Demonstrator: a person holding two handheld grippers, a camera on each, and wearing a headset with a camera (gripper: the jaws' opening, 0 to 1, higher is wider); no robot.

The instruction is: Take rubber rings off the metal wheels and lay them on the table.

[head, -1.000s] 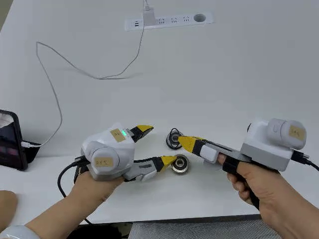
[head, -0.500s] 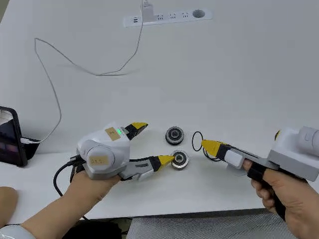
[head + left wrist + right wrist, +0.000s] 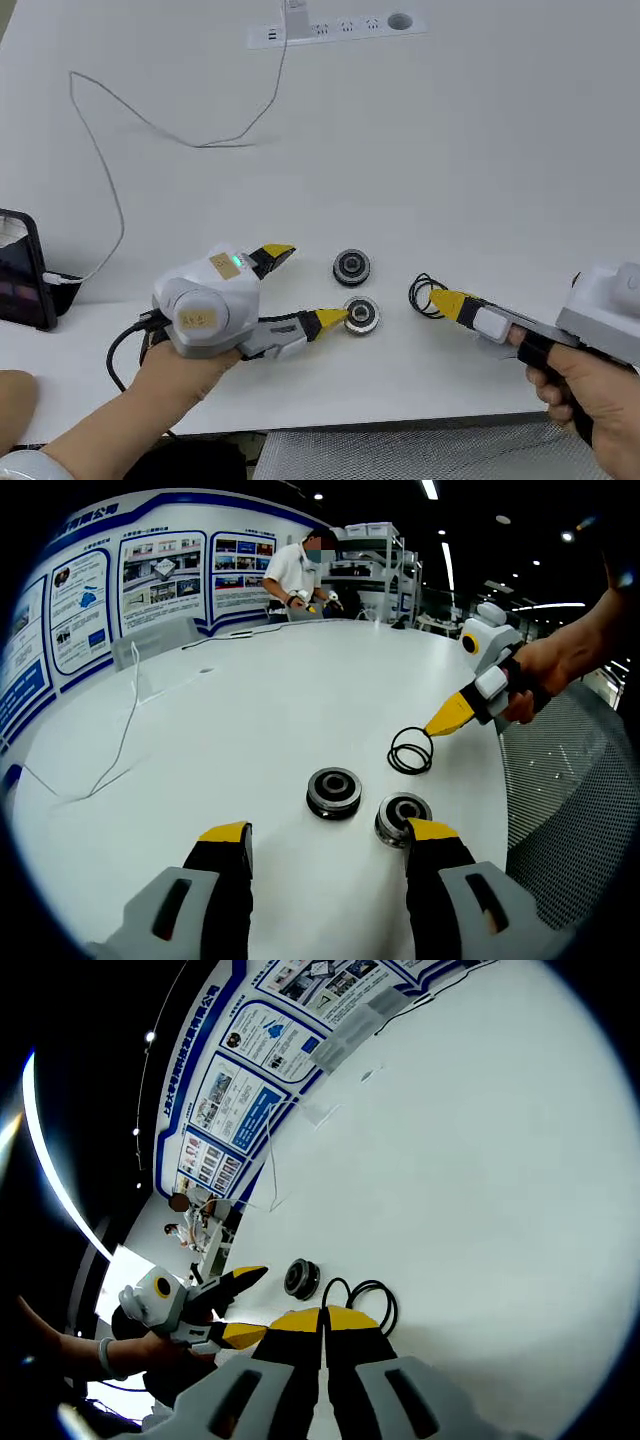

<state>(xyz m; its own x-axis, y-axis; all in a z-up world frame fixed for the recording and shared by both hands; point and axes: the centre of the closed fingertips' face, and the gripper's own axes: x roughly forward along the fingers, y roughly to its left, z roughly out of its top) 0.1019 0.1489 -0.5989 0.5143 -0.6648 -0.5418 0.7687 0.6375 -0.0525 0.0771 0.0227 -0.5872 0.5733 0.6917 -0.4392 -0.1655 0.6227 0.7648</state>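
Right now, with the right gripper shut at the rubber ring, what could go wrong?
1. The right gripper is shut on the rubber ring, which is twisted into loops; on release it may spring or cling to the jaws.
2. The open left gripper has one jaw tip at the near metal wheel, unclamped; a nudge could push it into the far metal wheel.

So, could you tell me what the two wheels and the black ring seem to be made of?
Far wheel and near wheel: likely steel, silvery rims with glints. Black ring: probably rubber, thin, matte, lying in limp loops at the right gripper.
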